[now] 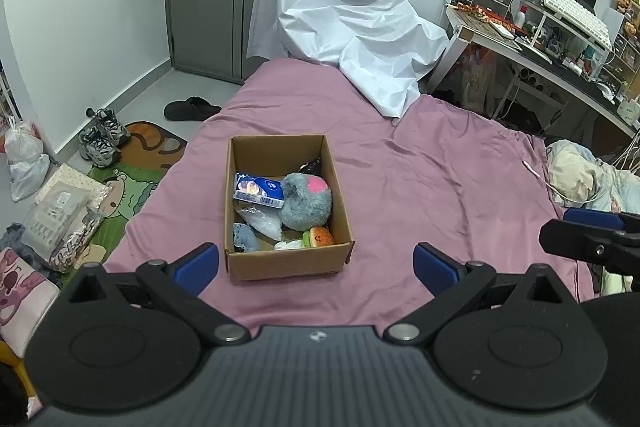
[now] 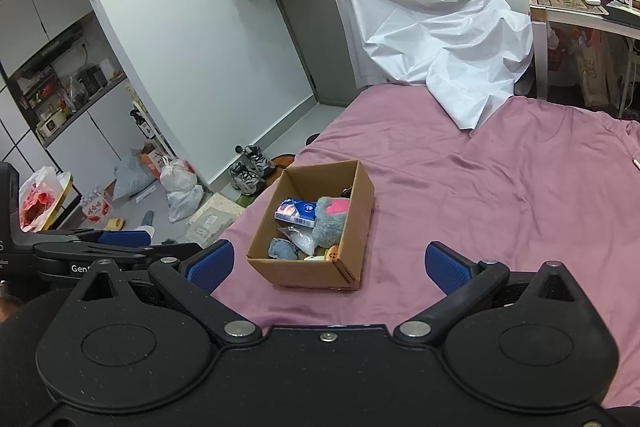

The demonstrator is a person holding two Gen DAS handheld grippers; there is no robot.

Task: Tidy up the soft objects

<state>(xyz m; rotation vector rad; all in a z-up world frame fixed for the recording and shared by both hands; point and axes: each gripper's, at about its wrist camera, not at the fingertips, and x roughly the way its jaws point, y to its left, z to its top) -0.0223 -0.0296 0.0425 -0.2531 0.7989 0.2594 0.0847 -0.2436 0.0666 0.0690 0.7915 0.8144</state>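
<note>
Now, left wrist view:
Left gripper (image 1: pixel 316 269): blue-padded fingers spread wide, nothing between them, held above the near part of the pink bedsheet (image 1: pixel 420 163).
Cardboard box (image 1: pixel 288 267): open-topped, resting on the sheet just ahead of the fingers, slightly toward the left one.
Grey plush toy (image 1: pixel 308 203): fuzzy, rounded, with a pink patch on top, filling the right middle of the box.
Blue packet (image 1: pixel 258 190): lies against the plush on its left side.
Burger-shaped squishy (image 1: pixel 319 237): tan bun with a small face, in the near right corner.
Blue-grey fuzzy piece (image 1: pixel 245 237): in the near left corner.
Clear plastic bag (image 1: pixel 262 221): crumpled, between packet and fuzzy piece.
Right gripper (image 1: pixel 592 235): enters at the right edge; whether it is spread or closed cannot be told here.

Right wrist view:
Right gripper (image 2: pixel 330 267): fingers wide apart, holding nothing, over the sheet.
Cardboard box (image 2: pixel 304 269): between the fingers' line of sight, turned at an angle, same soft things inside.
White cover (image 2: pixel 440 39): draped at the far end of the bed.
</note>
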